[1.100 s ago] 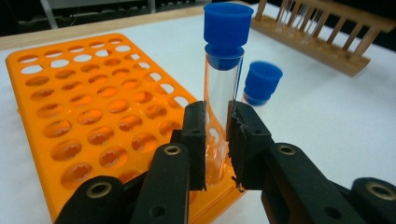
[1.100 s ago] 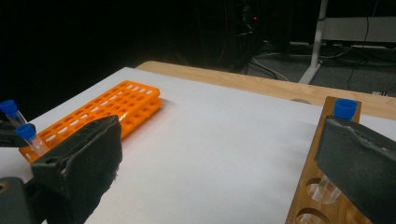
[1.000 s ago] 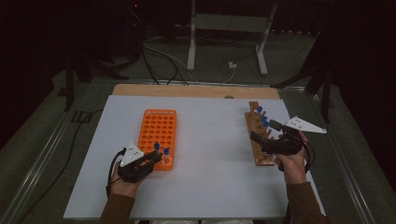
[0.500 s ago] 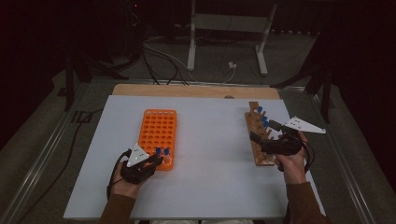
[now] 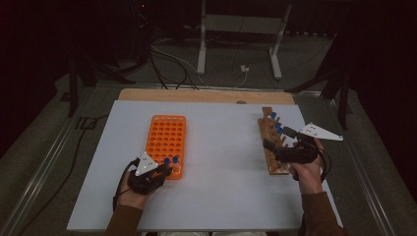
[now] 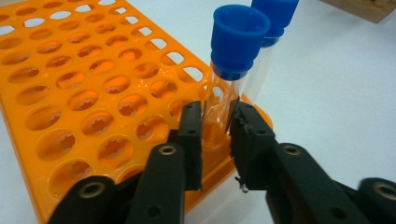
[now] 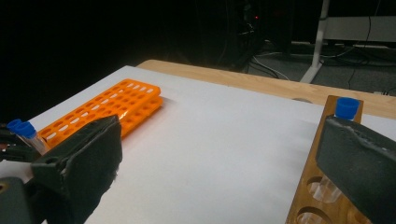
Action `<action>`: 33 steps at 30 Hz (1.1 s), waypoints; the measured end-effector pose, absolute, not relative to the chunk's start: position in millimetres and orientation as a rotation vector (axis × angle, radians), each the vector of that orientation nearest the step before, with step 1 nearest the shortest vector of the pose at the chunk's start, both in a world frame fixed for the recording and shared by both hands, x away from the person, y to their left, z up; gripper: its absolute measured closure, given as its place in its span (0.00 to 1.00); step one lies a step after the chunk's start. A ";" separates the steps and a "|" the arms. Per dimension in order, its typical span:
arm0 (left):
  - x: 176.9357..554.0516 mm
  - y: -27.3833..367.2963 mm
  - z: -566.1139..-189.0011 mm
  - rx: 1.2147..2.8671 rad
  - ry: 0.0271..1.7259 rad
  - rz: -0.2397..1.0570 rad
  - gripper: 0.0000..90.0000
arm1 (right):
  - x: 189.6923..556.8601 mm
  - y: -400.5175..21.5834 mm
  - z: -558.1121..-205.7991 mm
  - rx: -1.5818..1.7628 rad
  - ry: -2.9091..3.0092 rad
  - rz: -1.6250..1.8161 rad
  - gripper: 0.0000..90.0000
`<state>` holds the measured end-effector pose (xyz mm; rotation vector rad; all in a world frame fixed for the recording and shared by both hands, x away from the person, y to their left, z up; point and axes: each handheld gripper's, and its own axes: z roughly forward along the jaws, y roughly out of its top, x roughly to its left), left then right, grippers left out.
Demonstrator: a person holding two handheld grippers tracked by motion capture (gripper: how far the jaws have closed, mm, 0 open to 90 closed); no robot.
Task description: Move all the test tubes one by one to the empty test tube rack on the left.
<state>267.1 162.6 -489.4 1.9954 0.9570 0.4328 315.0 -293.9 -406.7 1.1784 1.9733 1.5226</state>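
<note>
A clear tube with a blue cap (image 6: 224, 93) stands in a corner hole of the orange rack (image 6: 93, 93), with a second capped tube (image 6: 275, 14) right behind it. My left gripper (image 6: 218, 128) straddles the front tube. Its jaws have just been opening and sit beside the glass without clamping it. From above, the left gripper (image 5: 169, 169) is at the orange rack's (image 5: 166, 140) near right corner. My right gripper (image 5: 278, 138) hovers open over the wooden rack (image 5: 270, 147), jaws wide apart (image 7: 224, 158) with nothing between them.
The wooden rack (image 7: 317, 186) holds several blue-capped tubes (image 5: 275, 120) at its far end, one of them (image 7: 347, 107) beside my right jaw. A white mat (image 5: 221, 162) covers the table. Behind it are a wooden edge (image 5: 206, 95), cables and a metal stand (image 5: 236, 44).
</note>
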 end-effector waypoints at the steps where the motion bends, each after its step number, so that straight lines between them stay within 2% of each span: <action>1: 266.9 163.5 -488.4 1.984 0.956 0.424 0.78 | 315.1 -294.1 -406.8 1.179 1.973 1.523 0.01; 11: 262.7 168.5 -476.3 1.869 0.888 0.411 0.51 | 315.1 -293.5 -407.1 1.173 1.976 1.526 0.01; 14: 261.4 167.6 -469.2 1.828 0.856 0.404 0.47 | 315.3 -293.5 -407.3 1.173 1.976 1.527 0.01; 16: 261.6 165.8 -464.1 1.817 0.846 0.422 0.41 | 315.5 -293.5 -407.4 1.173 1.975 1.526 0.01; 21: 264.6 162.4 -453.2 1.778 0.830 0.433 0.34 | 315.9 -294.3 -407.8 1.182 1.970 1.524 0.01; 27: 270.1 156.6 -444.2 1.751 0.850 0.476 0.21 | 317.8 -298.4 -409.1 1.186 1.952 1.490 0.01; 31: 277.5 152.2 -438.9 1.722 0.863 0.466 0.16 | 321.1 -303.6 -412.6 1.199 1.941 1.462 0.01; 33: 282.2 147.6 -437.0 1.728 0.867 0.459 0.08 | 323.5 -306.8 -414.1 1.212 1.935 1.456 0.01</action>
